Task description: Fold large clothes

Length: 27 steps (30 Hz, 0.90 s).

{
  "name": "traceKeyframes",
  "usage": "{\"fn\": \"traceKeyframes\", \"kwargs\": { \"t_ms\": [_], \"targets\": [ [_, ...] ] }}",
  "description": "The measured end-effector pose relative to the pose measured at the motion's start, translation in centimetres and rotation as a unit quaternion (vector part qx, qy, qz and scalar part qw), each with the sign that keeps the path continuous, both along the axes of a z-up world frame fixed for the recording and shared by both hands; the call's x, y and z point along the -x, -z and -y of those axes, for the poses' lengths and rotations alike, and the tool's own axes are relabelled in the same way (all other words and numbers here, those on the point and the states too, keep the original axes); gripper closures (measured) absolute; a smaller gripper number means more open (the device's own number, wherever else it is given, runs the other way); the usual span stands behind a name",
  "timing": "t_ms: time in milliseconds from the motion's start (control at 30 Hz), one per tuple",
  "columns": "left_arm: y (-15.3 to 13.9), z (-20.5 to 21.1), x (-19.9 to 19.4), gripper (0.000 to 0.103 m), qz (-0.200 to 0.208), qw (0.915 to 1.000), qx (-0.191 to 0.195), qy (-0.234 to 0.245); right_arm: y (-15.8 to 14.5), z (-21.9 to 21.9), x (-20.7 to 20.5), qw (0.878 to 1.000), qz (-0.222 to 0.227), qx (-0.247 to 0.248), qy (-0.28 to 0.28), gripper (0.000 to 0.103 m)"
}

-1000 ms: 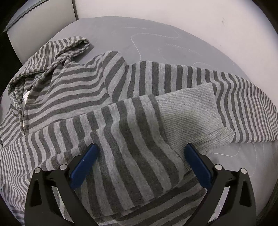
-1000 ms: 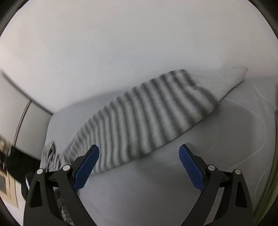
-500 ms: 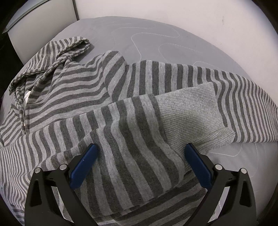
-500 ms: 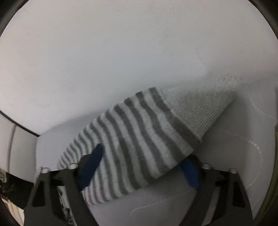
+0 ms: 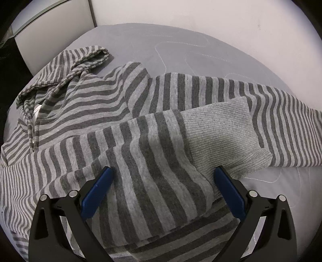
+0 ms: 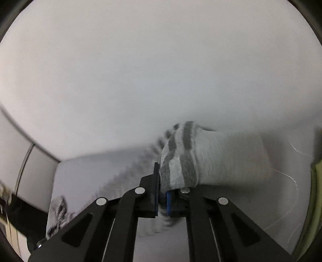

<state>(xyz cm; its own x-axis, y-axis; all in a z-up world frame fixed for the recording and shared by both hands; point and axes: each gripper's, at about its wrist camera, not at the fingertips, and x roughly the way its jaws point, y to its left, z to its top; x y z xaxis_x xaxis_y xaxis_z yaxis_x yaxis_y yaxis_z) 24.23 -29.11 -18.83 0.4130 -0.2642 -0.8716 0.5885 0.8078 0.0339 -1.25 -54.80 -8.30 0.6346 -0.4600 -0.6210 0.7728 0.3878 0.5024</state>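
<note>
A grey striped hoodie (image 5: 84, 112) lies spread on a grey bed. One sleeve (image 5: 153, 153) is folded across the body, its plain ribbed cuff (image 5: 223, 133) pointing right. My left gripper (image 5: 163, 185) is open, its blue pads either side of that folded sleeve, just above it. The other sleeve (image 5: 281, 125) stretches out to the right. My right gripper (image 6: 162, 193) is shut on this sleeve (image 6: 181, 161) close to its ribbed cuff (image 6: 231, 157), which bunches up beyond the fingers. The hood (image 5: 80, 58) lies at the upper left.
The grey quilted bed cover (image 5: 191, 48) reaches a white wall (image 5: 201, 14) behind. A pale cabinet panel (image 5: 50, 30) stands at the upper left. The bed's right edge (image 6: 314, 191) runs near the right gripper, with a yellowish strip beside it.
My right gripper came down onto the outstretched sleeve and closed on it near the cuff, bunching the cloth. The left gripper stayed open over the folded sleeve.
</note>
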Motion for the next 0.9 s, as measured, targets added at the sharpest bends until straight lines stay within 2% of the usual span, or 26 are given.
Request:
{"fn": "traceKeyframes", "kwargs": {
  "t_ms": [133,333,567,667,733,767,900],
  "targets": [
    [-0.2,-0.2,0.2,0.005,-0.001,1.0,0.003,-0.006,-3.5,-3.6,-4.6,0.995,0.007,0.044,-0.09,0.097],
    [-0.3,-0.3,0.6,0.005,0.0,1.0,0.003,-0.007,-8.0,-9.4,-10.5,0.974,0.036,0.082,-0.206,0.097],
    [-0.3,-0.4,0.3,0.005,-0.002,1.0,0.002,-0.005,-12.6,-13.4,-15.9,0.948,0.081,0.077,-0.297,0.097],
    [-0.3,-0.3,0.3,0.005,-0.003,1.0,0.002,-0.007,-14.4,-15.6,-16.4,0.935,0.09,0.081,-0.334,0.097],
    [-0.3,-0.3,0.2,0.005,-0.005,0.9999,0.003,-0.01,-15.3,-16.6,-18.4,0.924,0.1,0.081,-0.361,0.097],
    [-0.3,-0.3,0.2,0.005,-0.006,0.9999,0.002,-0.011,-16.1,-16.9,-17.4,0.92,0.103,0.083,-0.368,0.097],
    [-0.2,-0.5,0.2,0.005,-0.006,0.9998,0.005,-0.019,-17.4,-19.3,-19.6,0.903,0.115,0.083,-0.406,0.097]
  ]
}}
